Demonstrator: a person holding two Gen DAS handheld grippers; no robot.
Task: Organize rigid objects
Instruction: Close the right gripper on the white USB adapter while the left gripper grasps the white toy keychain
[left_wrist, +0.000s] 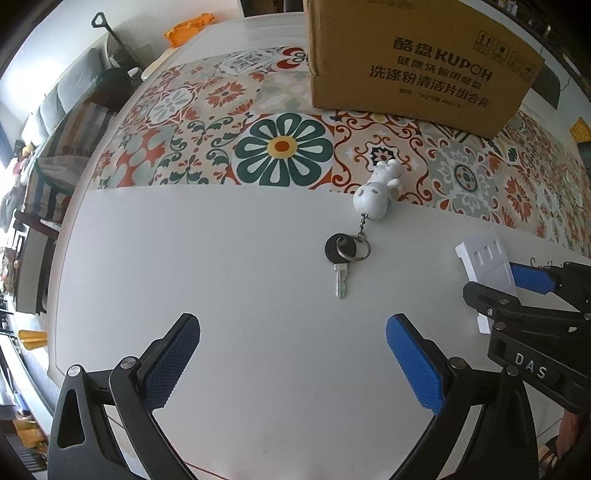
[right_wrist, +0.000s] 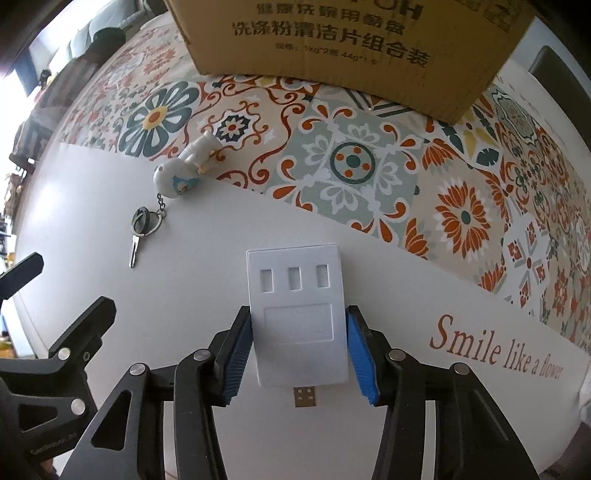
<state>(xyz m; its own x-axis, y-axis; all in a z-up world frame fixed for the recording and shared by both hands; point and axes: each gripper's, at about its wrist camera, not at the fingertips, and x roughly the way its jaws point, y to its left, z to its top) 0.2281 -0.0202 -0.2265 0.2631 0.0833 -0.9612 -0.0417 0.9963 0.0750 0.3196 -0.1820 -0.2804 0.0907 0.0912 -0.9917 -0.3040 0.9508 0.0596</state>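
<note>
Where "KUPOH" marks it, cardboard box (left_wrist: 417, 62).

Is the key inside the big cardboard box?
No, the key lies flat on the white table, well in front of the cardboard box.

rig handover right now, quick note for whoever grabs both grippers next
Right gripper: shut on the white USB hub, plug end toward the wrist, over the white table.
Left gripper: open, holding nothing, pointed at the key.
The key and its white figure keychain lie at the patterned mat's edge.
The cardboard box stands on the mat behind.
Done: hub gripped. Left: place the hub, probably in the box, then the keys.
</note>
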